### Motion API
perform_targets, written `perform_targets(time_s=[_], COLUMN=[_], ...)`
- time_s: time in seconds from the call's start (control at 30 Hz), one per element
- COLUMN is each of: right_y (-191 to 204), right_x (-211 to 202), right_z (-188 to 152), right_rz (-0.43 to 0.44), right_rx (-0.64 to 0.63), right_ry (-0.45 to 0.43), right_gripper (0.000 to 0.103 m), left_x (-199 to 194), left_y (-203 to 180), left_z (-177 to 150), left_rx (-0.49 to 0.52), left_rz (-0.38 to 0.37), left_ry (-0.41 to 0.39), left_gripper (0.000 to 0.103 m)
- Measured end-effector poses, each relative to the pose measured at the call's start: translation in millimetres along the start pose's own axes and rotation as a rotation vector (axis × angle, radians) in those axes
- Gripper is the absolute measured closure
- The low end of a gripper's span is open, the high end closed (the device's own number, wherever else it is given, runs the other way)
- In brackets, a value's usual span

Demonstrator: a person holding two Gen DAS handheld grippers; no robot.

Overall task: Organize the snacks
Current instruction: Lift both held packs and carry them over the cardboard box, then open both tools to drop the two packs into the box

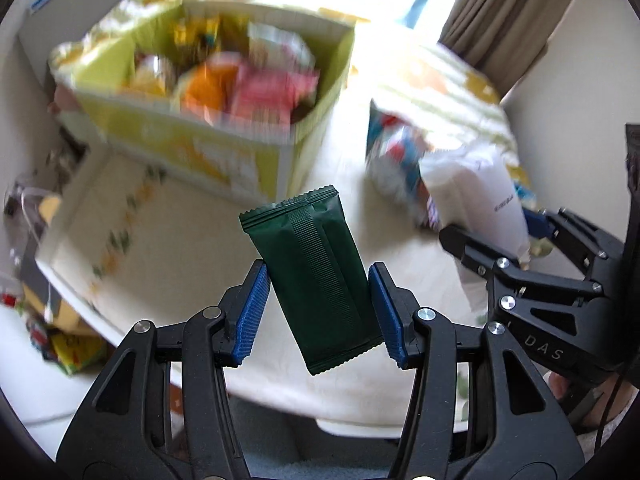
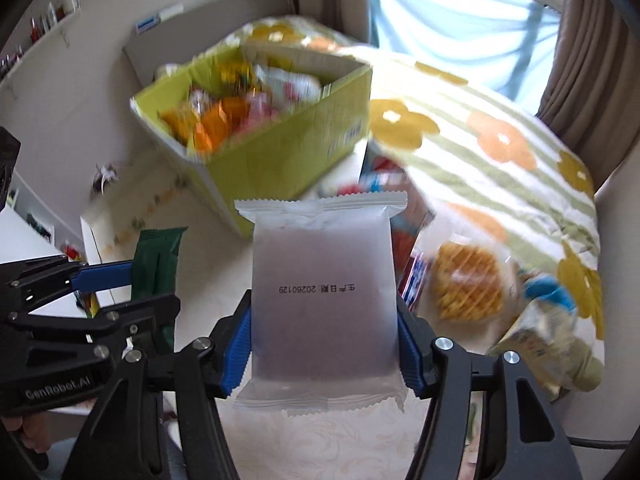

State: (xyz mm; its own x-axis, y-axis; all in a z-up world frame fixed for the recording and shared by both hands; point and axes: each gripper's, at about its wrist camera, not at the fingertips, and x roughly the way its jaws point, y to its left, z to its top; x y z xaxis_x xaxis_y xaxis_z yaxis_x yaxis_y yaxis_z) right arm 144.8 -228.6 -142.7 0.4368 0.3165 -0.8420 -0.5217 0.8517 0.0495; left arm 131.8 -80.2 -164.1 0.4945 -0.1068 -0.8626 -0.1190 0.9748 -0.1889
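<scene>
While the left tool (image 1: 318, 308) squeezes a dark green packet (image 1: 314, 276) only by its thin sides, the packet leans and could slip out and fall on the counter (image 1: 192, 236). The right tool (image 2: 324, 344) pinches a white packet (image 2: 322, 292) the same way, up in the air. Ahead, the yellow-green box (image 2: 280, 152) is already piled with snacks, so a new packet may slide off the heap.
</scene>
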Motion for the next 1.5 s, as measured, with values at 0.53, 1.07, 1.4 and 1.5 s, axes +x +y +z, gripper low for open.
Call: perform_targets(time_s=[0.53, 1.07, 1.4, 1.5], right_y=[38.7, 82.1, 81.9, 85.2], right_x=[-17.4, 65.6, 80.1, 83.5], right_z=[126.2, 189.8, 173.2, 173.3], right_rz=[-0.064, -0.105, -0.096, -0.096], right_rx=[0.123, 0.342, 0.367, 0.355], right_ry=[-0.134, -0.041, 0.037, 0.046], right_gripper=[0.046, 0.046, 0.045, 0.045], left_x=[-42.5, 66.2, 60.7, 54.8], left_y=[82.4, 154.6, 195.3, 199.7], left_z=[161.7, 239.1, 229.7, 224.6], left_rx=[0.091, 0.36, 0.239, 0.222], left_rz=[-0.106, -0.103, -0.086, -0.083], left_ry=[-0.135, 0.044, 0.024, 0.022], left_gripper=[0.055, 0.029, 0.0, 0.0])
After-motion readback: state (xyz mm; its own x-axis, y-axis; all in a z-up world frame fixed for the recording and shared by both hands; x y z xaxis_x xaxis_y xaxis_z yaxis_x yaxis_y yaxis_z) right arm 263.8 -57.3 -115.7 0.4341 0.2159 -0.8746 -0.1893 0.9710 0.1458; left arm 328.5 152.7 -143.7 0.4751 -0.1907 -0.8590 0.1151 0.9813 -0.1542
